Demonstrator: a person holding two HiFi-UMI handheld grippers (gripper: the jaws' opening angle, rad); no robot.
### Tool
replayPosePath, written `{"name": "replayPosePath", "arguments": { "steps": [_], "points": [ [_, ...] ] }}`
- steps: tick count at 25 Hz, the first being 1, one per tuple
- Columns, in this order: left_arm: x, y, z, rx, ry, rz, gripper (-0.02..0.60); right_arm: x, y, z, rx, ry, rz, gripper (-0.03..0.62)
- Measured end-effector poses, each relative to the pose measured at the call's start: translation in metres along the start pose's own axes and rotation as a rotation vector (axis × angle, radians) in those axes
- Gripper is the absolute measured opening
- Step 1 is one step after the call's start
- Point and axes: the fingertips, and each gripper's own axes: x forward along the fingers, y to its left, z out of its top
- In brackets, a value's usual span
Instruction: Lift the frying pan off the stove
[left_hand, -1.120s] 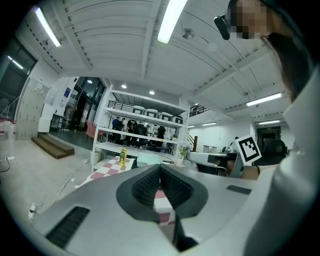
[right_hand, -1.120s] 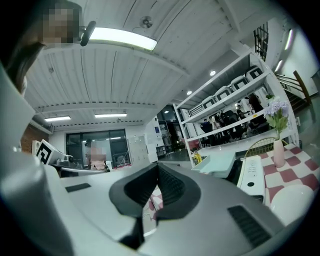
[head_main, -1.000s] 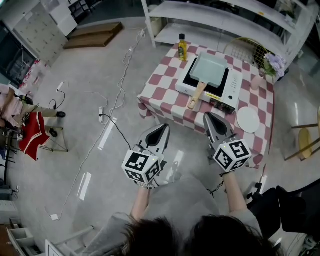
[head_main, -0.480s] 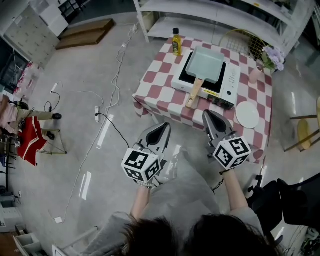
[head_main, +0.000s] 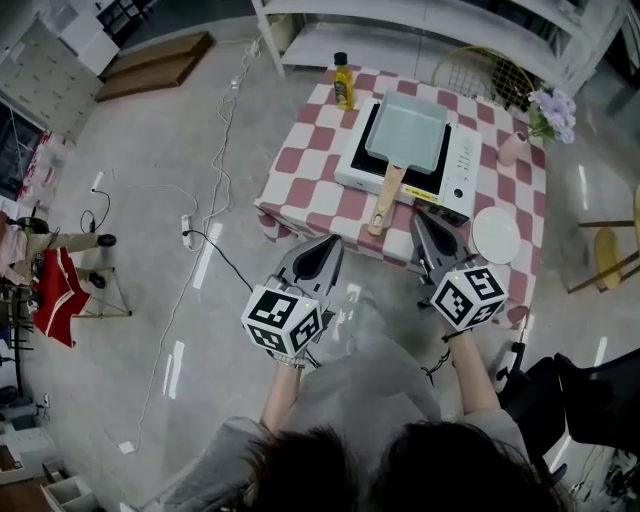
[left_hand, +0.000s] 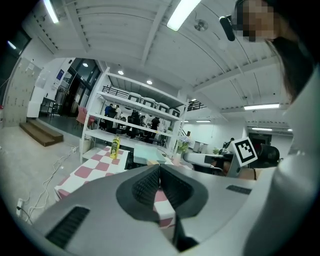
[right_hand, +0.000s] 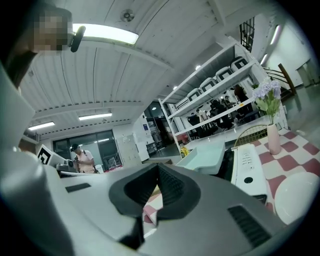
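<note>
Your left gripper (head_main: 332, 245) and right gripper (head_main: 422, 216), both closed on nothing, hover by the checked table (head_main: 305, 165)'s near edge; grey floor (head_main: 150, 250) spreads left.

Left claw (head_main: 322, 255) and right claw (head_main: 430, 228) — both closed, empty.

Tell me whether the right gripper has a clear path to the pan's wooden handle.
Probably yes: the right gripper sits near the wooden handle, which juts off the stove, with nothing between. Its jaws are shut.
</note>
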Motion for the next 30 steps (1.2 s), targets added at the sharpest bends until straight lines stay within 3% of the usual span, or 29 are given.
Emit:
{"name": "replayPosePath", "arguments": {
  "steps": [16,30],
  "points": [
    [0.068,0.031,0.013,-0.075,0.100,-0.091,0.027,0.048,-0.046,0.011,0.089,0.007,-0.044,0.022],
    [0.109,0.043,0.021,-0.141,0.130,-0.145,0.028,0.081,-0.062,0.010,0.148,0.041,-0.026,0.023]
  ]
}}
